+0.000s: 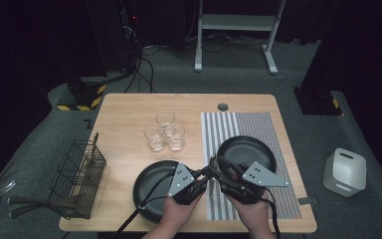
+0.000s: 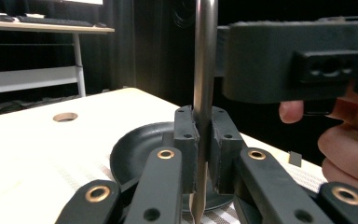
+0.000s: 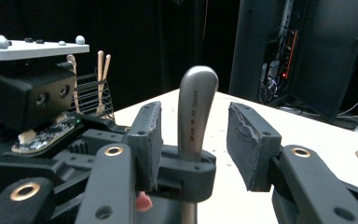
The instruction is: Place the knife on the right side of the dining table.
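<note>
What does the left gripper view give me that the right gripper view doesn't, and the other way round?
Left gripper view: the left hand-held gripper clamped on the metal handle, with a black dish on the table behind it.
Right gripper view: the right hand-held gripper, its pads standing apart on either side of the handle's rounded end without touching it, and the wire basket holding wooden utensils.
Both: the upright handle and the wooden table.
</note>
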Available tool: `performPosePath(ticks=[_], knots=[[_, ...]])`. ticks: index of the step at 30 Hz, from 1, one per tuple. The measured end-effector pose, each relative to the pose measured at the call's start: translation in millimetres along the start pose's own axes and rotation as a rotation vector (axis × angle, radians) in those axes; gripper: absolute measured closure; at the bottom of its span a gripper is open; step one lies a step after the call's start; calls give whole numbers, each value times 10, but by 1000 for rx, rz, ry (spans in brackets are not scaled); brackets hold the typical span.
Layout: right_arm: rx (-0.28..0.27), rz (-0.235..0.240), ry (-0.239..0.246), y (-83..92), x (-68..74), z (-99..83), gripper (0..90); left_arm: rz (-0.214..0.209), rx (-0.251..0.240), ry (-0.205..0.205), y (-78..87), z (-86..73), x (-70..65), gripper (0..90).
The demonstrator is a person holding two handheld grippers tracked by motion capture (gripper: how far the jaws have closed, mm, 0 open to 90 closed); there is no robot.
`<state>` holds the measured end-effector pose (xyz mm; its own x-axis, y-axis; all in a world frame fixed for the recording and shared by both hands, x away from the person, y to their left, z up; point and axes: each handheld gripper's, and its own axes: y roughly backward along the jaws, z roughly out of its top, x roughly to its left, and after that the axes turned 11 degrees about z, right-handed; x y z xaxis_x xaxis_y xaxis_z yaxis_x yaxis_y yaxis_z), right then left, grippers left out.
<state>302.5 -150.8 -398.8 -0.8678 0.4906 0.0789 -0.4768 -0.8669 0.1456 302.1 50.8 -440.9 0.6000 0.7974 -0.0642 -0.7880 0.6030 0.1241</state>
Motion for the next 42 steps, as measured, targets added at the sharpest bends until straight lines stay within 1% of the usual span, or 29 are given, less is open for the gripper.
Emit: performPosePath(ticks=[3,9,13,15,17,21,27,29,32,34,36,40,42], knots=[[2,-3,0,-9,5,-3,576,-2,-5,-10,3,-4,-18,833],[8,-13,-4,-28,10,-13,641,-11,-9,-14,10,-10,-43,830],[5,-18,1,-33,25,-19,727,-17,-11,-21,10,-13,-54,827],[2,-18,0,-28,28,-19,734,-19,-8,-20,13,-10,-54,826],[-4,-8,-11,-28,26,-27,738,-18,-3,-21,18,-6,-51,821],[-8,-1,-19,-32,27,-28,740,-21,15,-18,40,13,-28,786],[-12,0,-25,-29,23,-30,740,-22,21,-49,175,53,17,705],[-14,0,-26,-29,22,-32,740,-11,30,-64,237,48,51,674],[-15,-3,-24,-33,25,-34,740,8,32,-50,334,36,130,649],[-17,-4,-23,-38,30,-34,740,20,40,-49,388,19,182,634],[-16,-4,-22,-41,36,-35,740,38,44,-53,439,-6,235,623],[-15,-7,-21,-45,44,-36,740,74,67,-46,544,-71,364,598],[-15,-8,-21,-43,44,-36,740,105,76,-47,611,-111,439,576]])
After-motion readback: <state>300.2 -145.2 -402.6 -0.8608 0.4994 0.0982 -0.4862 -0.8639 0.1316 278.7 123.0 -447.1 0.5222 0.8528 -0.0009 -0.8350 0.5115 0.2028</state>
